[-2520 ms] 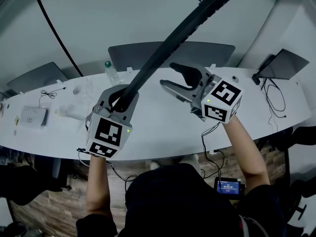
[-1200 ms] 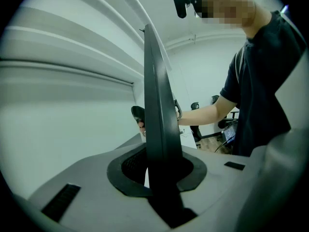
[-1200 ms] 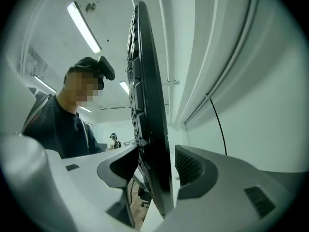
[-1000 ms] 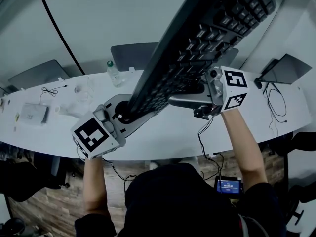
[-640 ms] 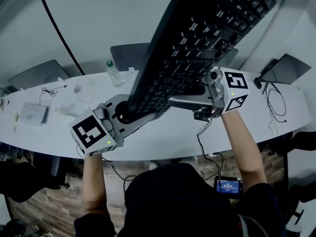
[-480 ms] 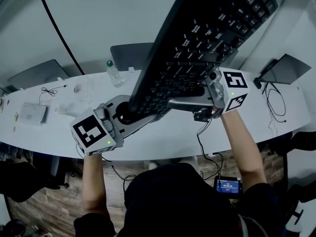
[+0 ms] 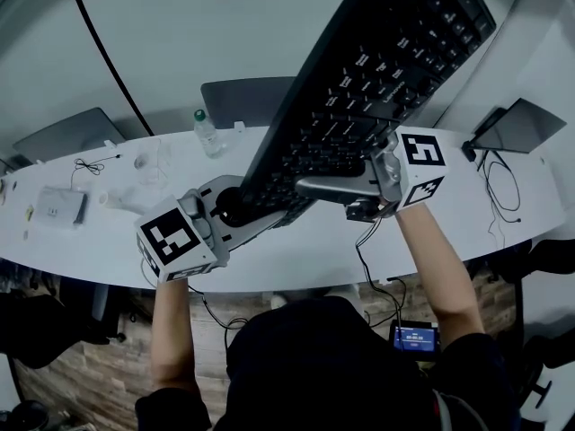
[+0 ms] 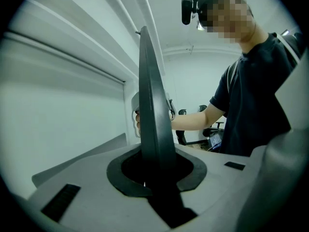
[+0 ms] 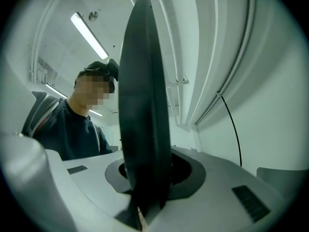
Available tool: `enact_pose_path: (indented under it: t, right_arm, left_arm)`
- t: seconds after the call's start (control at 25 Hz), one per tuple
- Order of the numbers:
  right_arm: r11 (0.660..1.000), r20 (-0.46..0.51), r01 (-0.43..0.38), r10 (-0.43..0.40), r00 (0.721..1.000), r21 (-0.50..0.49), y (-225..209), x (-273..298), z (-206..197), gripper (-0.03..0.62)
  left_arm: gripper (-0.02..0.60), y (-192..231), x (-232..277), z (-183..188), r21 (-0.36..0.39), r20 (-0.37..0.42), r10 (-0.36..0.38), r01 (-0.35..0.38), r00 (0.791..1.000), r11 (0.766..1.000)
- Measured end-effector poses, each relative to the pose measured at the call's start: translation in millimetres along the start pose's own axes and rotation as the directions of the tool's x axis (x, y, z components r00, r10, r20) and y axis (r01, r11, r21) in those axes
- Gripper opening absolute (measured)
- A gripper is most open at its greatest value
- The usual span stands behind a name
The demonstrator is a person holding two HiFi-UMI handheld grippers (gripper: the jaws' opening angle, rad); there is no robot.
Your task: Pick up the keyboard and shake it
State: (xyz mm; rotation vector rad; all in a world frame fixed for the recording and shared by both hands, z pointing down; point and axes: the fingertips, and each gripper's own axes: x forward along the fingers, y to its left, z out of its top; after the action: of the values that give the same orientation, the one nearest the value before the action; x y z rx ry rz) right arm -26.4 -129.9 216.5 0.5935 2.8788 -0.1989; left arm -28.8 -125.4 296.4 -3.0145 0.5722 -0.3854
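The black keyboard (image 7: 377, 88) is held in the air above the white table (image 7: 296, 241), tilted up to the right with its keys toward the head view. My left gripper (image 7: 243, 206) is shut on its lower left end; in the left gripper view the keyboard (image 8: 152, 105) stands edge-on between that gripper's (image 8: 154, 178) jaws. My right gripper (image 7: 314, 176) has just been closing with the keyboard's near long edge between its jaws. In the right gripper view the keyboard (image 9: 145, 105) is pinched edge-on in the right gripper (image 9: 145, 197).
On the table stand a water bottle (image 7: 205, 133), a white box (image 7: 61, 209), a grey laptop (image 7: 63, 137) at the left and another laptop (image 7: 517, 119) with cables (image 7: 499, 178) at the right. A grey chair back (image 7: 243, 101) is behind the table.
The keyboard has swung from edge-on to keys facing the head camera and come closer. The right gripper, earlier open beside it, has closed on its near edge. The left gripper rolled slightly.
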Motion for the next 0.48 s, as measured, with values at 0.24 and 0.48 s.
enact_pose_path:
  t: [0.24,0.48]
  right_arm:
    - [1.000,-0.014,0.028,-0.028,1.000,-0.009,0.6,-1.5,-4.1,0.092]
    - [0.999,-0.023,0.047,-0.047,0.999,-0.002,1.7,-4.5,-5.5,0.091]
  left_arm:
    - [0.097,-3.7,3.1,-2.3,-0.012,0.022,-0.019,0.019,1.000,1.000]
    - [0.107,-8.1,7.2,-2.7,0.004,0.039,-0.026,0.026,0.999,1.000]
